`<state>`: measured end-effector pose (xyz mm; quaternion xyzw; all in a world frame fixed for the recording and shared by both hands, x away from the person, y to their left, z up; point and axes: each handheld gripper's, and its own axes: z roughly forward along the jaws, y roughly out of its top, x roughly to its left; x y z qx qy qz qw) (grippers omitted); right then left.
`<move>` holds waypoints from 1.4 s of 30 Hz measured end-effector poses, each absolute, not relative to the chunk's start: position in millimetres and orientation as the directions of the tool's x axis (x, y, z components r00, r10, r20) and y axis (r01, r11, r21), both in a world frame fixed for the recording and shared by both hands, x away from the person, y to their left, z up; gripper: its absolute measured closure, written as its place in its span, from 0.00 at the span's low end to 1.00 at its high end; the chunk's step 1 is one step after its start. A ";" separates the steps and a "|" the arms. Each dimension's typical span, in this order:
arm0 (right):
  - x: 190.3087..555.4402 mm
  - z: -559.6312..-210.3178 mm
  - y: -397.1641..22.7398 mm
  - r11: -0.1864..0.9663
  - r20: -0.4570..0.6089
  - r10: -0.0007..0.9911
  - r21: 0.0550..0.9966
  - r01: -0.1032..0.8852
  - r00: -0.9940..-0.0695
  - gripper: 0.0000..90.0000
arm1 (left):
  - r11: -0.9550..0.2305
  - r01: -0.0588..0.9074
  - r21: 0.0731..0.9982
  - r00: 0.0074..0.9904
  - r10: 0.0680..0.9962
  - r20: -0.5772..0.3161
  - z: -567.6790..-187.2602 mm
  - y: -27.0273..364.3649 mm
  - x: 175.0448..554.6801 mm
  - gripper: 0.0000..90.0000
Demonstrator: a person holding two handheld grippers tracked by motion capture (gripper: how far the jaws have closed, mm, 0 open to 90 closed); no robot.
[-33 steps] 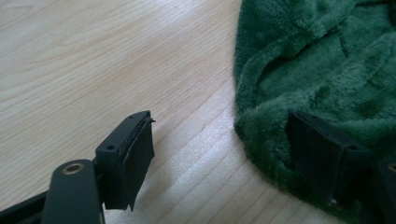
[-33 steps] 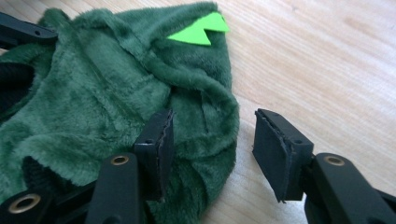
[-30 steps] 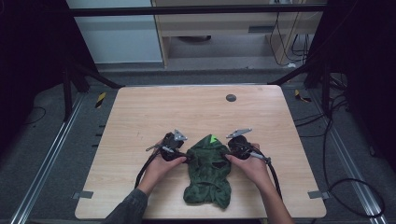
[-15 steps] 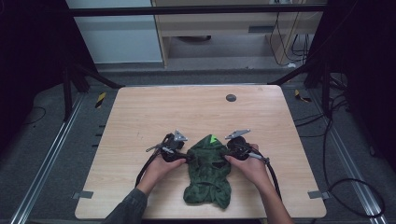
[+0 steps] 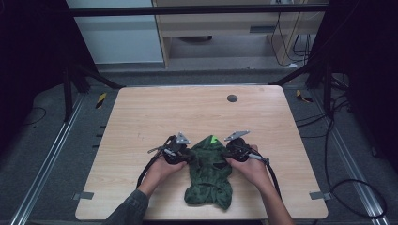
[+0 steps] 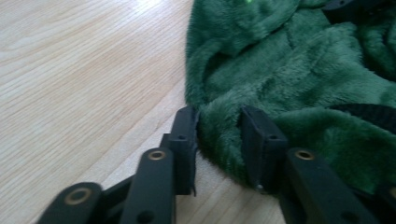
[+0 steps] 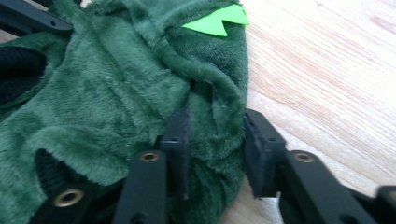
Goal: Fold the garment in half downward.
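Both tools have just been squeezing in since the earlier shot; hands haven't shifted. Left tool [image 6: 218, 135] is now pinching the left edge of the fuzzy green garment [image 5: 210, 171], and the right tool [image 7: 215, 140] is clamped on a fold at its right edge. Garment lies flat on the table [image 5: 141, 122], near the front edge.

A lab or recording workspace was indicated: a bare wooden table [image 5: 202, 117] was set inside a black metal frame [image 5: 197, 9], cables [image 5: 338, 154] were trailed at right, and floor rails [image 5: 42, 164] were laid at left.
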<state>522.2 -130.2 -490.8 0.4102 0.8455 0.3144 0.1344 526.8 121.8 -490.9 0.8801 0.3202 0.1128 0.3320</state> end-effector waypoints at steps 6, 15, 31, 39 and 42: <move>520.2 -489.8 -126.2 0.480 0.031 0.767 0.635 0.605 -0.641 0.86 | -0.581 0.483 0.655 0.781 0.624 -0.023 -490.5 121.4 525.5 0.85; 519.2 -489.5 -124.6 0.491 0.020 0.758 0.642 0.589 -0.652 0.91 | -0.582 0.486 0.652 0.784 0.620 -0.031 -489.6 123.3 525.7 0.91; 515.4 -478.6 -122.6 0.498 -0.007 0.742 0.675 0.544 -0.671 0.93 | -0.589 0.474 0.654 0.788 0.616 -0.017 -486.2 124.5 524.6 0.92; 513.2 -472.8 -120.3 0.496 -0.021 0.736 0.697 0.518 -0.676 0.94 | -0.579 0.466 0.669 0.786 0.618 -0.012 -481.9 125.5 523.5 0.93; 513.1 -470.9 -121.0 0.493 -0.026 0.734 0.707 0.507 -0.678 0.94 | -0.578 0.459 0.675 0.786 0.618 -0.005 -479.5 126.2 523.2 0.93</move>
